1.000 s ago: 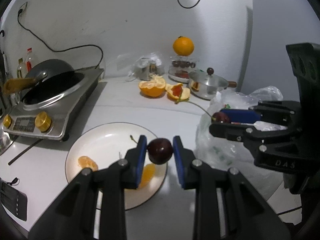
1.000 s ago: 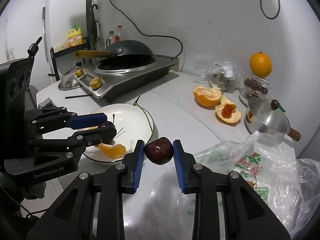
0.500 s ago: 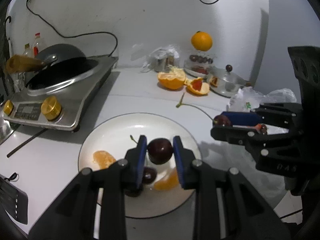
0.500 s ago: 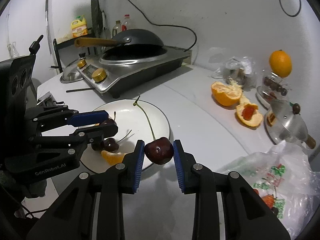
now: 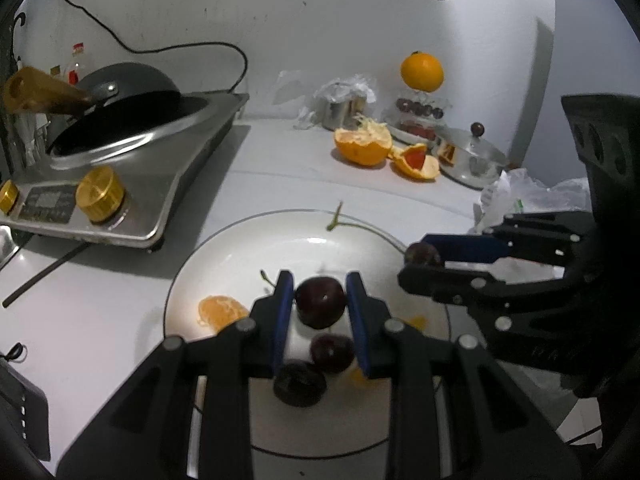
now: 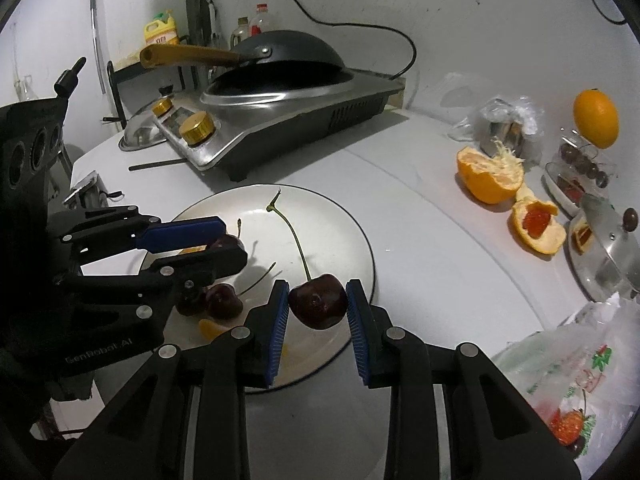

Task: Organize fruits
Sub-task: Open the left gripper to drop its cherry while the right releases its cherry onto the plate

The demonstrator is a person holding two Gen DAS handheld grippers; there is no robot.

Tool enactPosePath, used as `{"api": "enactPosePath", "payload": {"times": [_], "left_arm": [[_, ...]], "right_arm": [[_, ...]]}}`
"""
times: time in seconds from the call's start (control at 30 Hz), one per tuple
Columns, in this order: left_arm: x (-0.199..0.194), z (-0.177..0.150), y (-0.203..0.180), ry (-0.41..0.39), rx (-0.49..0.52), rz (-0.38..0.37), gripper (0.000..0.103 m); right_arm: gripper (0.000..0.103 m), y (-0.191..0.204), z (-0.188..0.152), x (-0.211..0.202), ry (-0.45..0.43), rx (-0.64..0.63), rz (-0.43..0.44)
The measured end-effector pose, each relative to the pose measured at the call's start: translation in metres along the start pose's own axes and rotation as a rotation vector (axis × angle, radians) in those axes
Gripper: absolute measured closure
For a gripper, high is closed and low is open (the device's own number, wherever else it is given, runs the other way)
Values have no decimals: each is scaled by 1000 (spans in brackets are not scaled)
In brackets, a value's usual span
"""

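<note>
The left gripper (image 5: 321, 300) is clamped on a dark cherry (image 5: 320, 301) above the white plate (image 5: 256, 240), where two cherries (image 5: 333, 353) and orange segments (image 5: 222, 312) lie. The right gripper (image 6: 318, 306) pinches a stemmed cherry (image 6: 318, 305) over the plate's edge.

two dark cherries (image 5: 320, 307) (image 6: 318, 306) held over white plate (image 6: 340, 216) of fruit

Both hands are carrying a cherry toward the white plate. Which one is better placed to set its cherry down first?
Left, probably. The left gripper holds its cherry over the plate middle, beside two resting cherries; the right gripper's cherry hangs near the rim.
</note>
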State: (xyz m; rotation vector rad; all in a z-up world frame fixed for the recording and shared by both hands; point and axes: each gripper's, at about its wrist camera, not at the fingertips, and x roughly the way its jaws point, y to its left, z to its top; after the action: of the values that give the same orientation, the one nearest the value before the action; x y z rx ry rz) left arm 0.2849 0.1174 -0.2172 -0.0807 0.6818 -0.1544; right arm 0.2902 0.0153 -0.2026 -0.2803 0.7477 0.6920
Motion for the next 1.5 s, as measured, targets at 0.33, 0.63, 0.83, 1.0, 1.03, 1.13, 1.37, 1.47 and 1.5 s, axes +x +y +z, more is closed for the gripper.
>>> {"api": "enactPosePath", "payload": {"times": [0.33, 0.63, 0.83, 1.0, 1.03, 1.13, 1.37, 1.47, 1.5], "left_arm": [[11, -5, 6, 36, -17, -10, 74], [3, -6, 8, 23, -26, -7, 68], [-9, -7, 10, 10, -37, 1, 61], [-19, -8, 8, -4, -44, 6, 50], [-21, -7, 7, -8, -45, 6, 50], [-30, -7, 4, -22, -44, 12, 50], [-49, -6, -6, -48, -33, 25, 49], [-56, -6, -12, -56, -27, 33, 49], [-59, -6, -14, -59, -25, 33, 49]], "right_arm": [[72, 3, -3, 18, 43, 5, 0], [62, 6, -3, 16, 50, 5, -4], [61, 9, -3, 8, 38, 7, -13], [61, 11, -4, -4, 22, 5, -23], [61, 10, -4, -7, 19, 6, -25], [61, 10, -6, -16, 8, 9, -35], [60, 11, -11, -39, -17, 13, -56], [49, 10, -14, -50, -33, 18, -63], [49, 10, -15, -54, -39, 20, -63]]}}
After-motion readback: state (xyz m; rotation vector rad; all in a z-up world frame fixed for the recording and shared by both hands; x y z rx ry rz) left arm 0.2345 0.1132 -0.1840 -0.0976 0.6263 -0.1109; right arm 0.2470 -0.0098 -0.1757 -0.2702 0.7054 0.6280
